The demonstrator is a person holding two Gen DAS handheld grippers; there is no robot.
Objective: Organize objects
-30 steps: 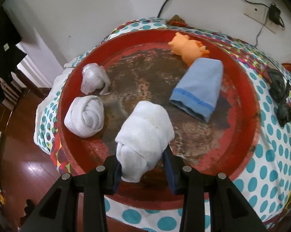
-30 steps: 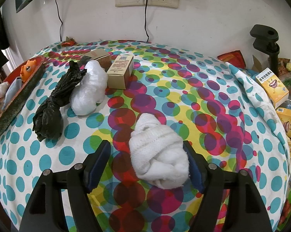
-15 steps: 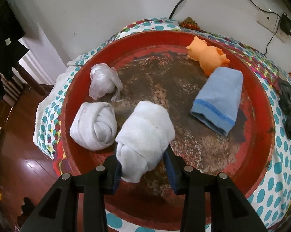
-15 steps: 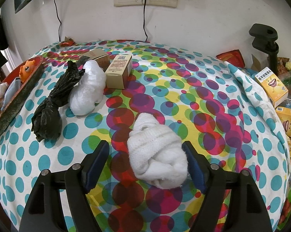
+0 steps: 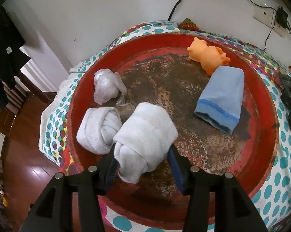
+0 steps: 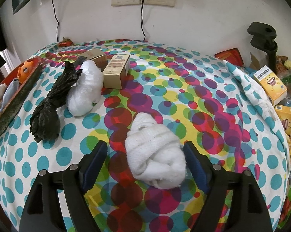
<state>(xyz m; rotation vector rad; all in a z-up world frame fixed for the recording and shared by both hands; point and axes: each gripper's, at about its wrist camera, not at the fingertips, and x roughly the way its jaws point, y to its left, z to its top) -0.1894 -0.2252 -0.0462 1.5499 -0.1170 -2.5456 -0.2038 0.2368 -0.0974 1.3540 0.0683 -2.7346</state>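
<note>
Releasing the rolled towel (image 5: 145,135) into the red tray (image 5: 265,89), the left hand-held gripper (image 5: 143,166) is opening; let it settle, then lift straight. The right hand-held gripper (image 6: 145,164) is opening too, astride a white bundle (image 6: 155,152) on the counter (image 6: 203,89), ungripped.

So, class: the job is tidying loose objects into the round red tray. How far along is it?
Done: a blue folded cloth, an orange rubber toy and a white rolled sock lie in the round red tray. In hand: the left gripper, jaws opening, releases another white sock bundle. Left: the white bundle between the right gripper's opening jaws, and a black bag.
</note>
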